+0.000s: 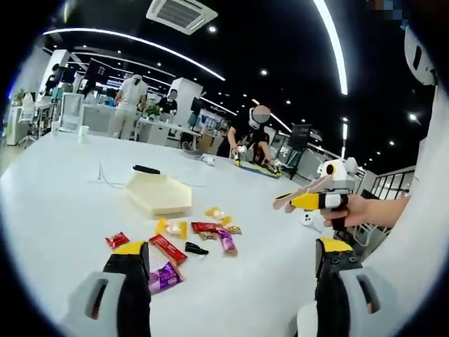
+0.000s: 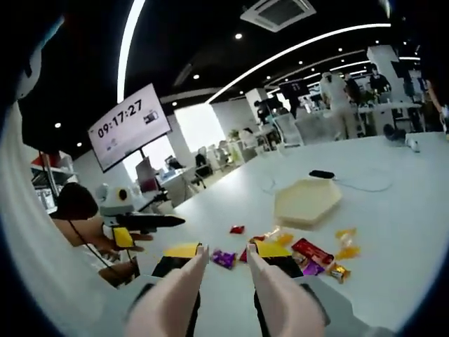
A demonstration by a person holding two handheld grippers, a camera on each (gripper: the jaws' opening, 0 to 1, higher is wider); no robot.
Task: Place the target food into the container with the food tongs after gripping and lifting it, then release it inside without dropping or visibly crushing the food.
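White table (image 1: 63, 203) runs wide across both views, room behind it is an open office. Cream hexagonal container (image 1: 160, 193) sits flat and open-side-up mid-table, apart from the food so there is clear room to carry into it. Just beside it, on the near side, lies a loose scatter of wrapped snacks (image 1: 188, 242): red, purple, yellow and gold packets lying flat and spread out, presumably so one can be picked singly. Which one is the target, cannot tell.

Right gripper (image 2: 223, 256) holds the food tongs (image 2: 231, 295) clamped between its jaws, the two pale arms sticking forward toward the snacks, tips slightly apart with nothing between them. Left gripper (image 1: 231, 260) hangs above the table, jaws wide, empty, probably on standby. No food lifted yet, pick not started
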